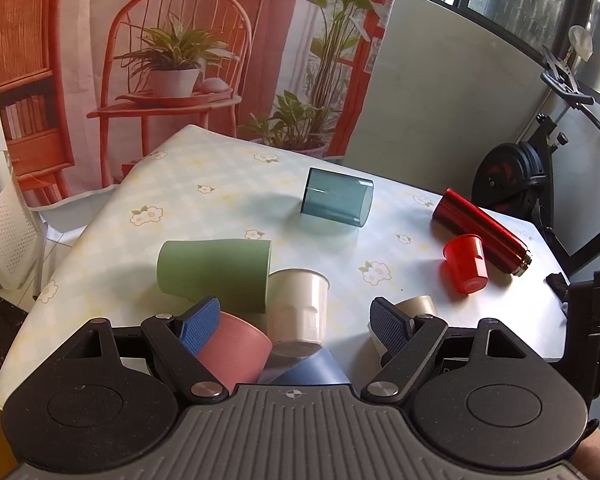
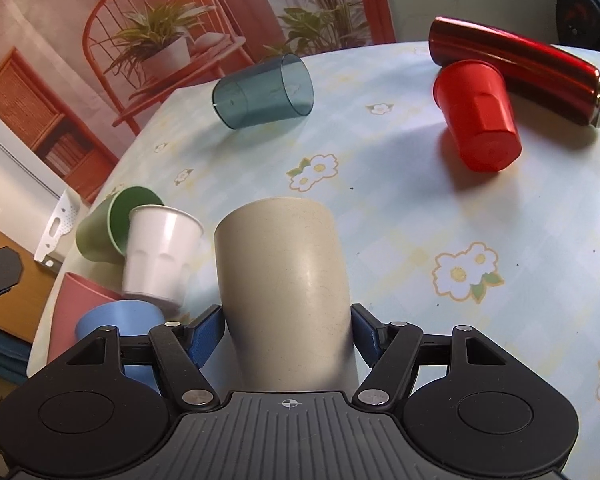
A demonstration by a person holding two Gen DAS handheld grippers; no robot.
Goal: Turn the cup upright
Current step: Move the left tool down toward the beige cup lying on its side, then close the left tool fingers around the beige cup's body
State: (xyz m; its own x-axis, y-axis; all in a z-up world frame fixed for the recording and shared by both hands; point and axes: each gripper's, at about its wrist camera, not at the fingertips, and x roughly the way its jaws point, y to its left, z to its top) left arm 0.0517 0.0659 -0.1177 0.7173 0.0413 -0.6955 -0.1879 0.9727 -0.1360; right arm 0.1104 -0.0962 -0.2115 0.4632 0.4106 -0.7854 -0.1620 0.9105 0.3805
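My right gripper (image 2: 288,328) is shut on a beige cup (image 2: 284,280); its blue pads press both sides, and the cup stands mouth up on the table. The beige cup shows partly in the left wrist view (image 1: 418,306). My left gripper (image 1: 296,320) is open and empty above a white cup (image 1: 298,308), which tilts, leaning on the others. A pink cup (image 1: 236,350) and a blue cup (image 1: 312,372) sit below it. A green cup (image 1: 216,272), a teal clear cup (image 1: 336,200) and a red cup (image 1: 466,264) lie on their sides.
A red flask (image 1: 484,232) lies at the right behind the red cup. The table (image 1: 204,216) has a flowered cloth. A white chair (image 1: 4,216) stands at the left and an exercise bike (image 1: 532,176) at the right.
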